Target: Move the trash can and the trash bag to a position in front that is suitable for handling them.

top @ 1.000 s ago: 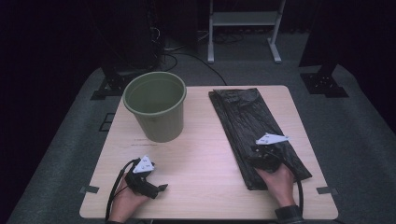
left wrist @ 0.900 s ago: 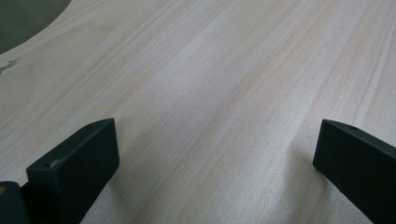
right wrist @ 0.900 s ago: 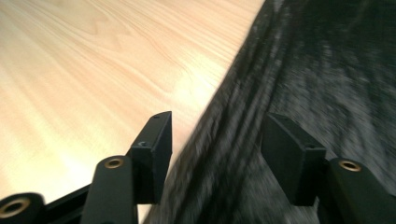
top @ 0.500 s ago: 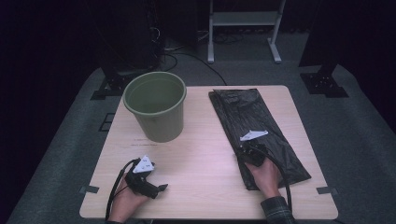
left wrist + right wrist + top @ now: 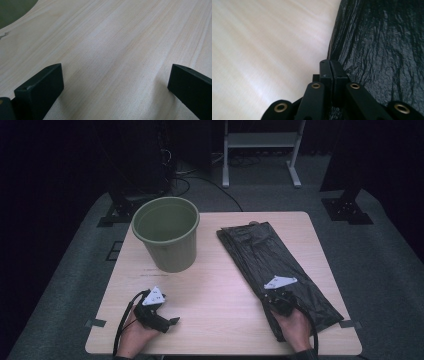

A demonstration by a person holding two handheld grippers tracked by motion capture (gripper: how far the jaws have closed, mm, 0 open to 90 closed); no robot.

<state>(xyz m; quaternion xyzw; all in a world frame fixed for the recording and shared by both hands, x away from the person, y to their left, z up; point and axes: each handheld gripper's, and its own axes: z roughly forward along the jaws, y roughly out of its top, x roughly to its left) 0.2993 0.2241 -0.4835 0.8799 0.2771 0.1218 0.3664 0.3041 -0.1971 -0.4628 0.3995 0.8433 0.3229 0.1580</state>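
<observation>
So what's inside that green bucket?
The green bucket looks empty: its inner wall and part of the bottom show nothing. The near rim hides the front of the bottom, so something small and flat there could go unseen.

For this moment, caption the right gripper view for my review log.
Right tongs closed, poised at the black plastic bag's left edge on the wooden table.

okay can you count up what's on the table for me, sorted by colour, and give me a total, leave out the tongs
Green: 1, the bucket.
Black: 1, the flat plastic bag.
Total: 2 things on the wooden table.
</observation>
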